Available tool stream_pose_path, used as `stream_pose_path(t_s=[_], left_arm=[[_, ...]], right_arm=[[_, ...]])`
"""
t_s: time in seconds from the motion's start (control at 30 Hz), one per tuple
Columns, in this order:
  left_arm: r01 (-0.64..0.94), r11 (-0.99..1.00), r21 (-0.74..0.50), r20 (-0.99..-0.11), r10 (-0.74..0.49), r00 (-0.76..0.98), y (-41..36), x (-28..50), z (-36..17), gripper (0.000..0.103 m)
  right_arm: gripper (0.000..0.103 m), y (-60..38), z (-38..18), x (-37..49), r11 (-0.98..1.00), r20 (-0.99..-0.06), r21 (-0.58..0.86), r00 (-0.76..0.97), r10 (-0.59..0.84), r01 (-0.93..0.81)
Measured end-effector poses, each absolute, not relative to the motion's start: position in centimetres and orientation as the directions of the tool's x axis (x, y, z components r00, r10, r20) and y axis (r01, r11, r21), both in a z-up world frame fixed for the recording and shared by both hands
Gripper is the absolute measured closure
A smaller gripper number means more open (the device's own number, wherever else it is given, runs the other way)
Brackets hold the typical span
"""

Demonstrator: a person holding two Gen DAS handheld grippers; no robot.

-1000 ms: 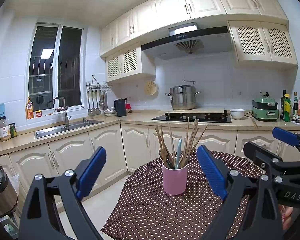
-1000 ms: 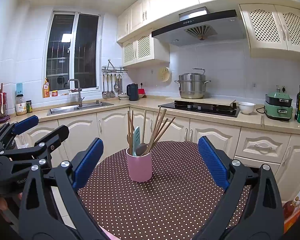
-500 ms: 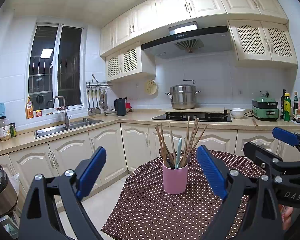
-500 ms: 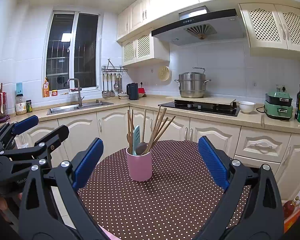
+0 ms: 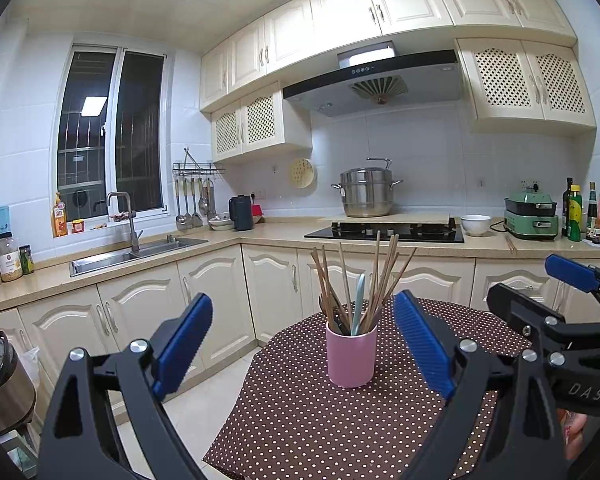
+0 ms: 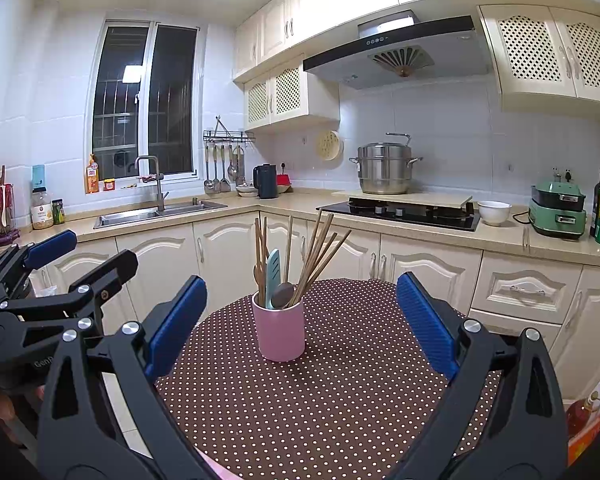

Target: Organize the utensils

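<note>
A pink cup [image 5: 351,356] [image 6: 281,330] stands upright on a round table with a brown polka-dot cloth [image 5: 300,420] [image 6: 340,380]. Several wooden chopsticks [image 5: 384,276] [image 6: 320,248], a pale teal utensil [image 5: 358,300] [image 6: 273,276] and a dark spoon [image 6: 283,294] stick out of it. My left gripper [image 5: 304,344] hangs open in front of the cup, nothing between its blue pads. My right gripper [image 6: 300,320] is open too, the cup beyond its fingers. Each gripper appears at the edge of the other's view, the left gripper [image 6: 60,264] and the right gripper [image 5: 540,284].
Cream kitchen cabinets [image 5: 220,288] and a counter run behind the table, with a sink [image 5: 132,254], a hob with a steel pot [image 5: 366,194], a white bowl [image 5: 475,225] and bottles [image 5: 588,212]. A rice cooker [image 5: 0,384] sits low left. Tiled floor [image 5: 204,404] lies left of the table.
</note>
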State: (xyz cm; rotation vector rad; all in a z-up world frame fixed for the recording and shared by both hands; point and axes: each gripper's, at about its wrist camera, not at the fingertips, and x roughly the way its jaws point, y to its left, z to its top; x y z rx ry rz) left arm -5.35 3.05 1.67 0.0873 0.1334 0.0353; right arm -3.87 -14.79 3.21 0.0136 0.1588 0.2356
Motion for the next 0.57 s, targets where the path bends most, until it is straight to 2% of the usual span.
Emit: stream_pose_path(t_s=[0.33, 0.57], left_arm=[[-0.023, 0.996, 0.083, -0.138, 0.034, 0.99, 3.2, -5.2, 1.2, 0.013], [-0.01, 0.997, 0.076, -0.177, 0.023, 0.984, 3.1, -4.3, 0.5, 0.013]], right_arm=[[0.009, -14.8, 3.1, -3.9, 0.972, -0.156, 0.033, 0.96, 0.234, -0.232], [0.009, -14.8, 2.3, -3.5, 0.972, -0.173, 0.041, 0.956, 0.235, -0.232]])
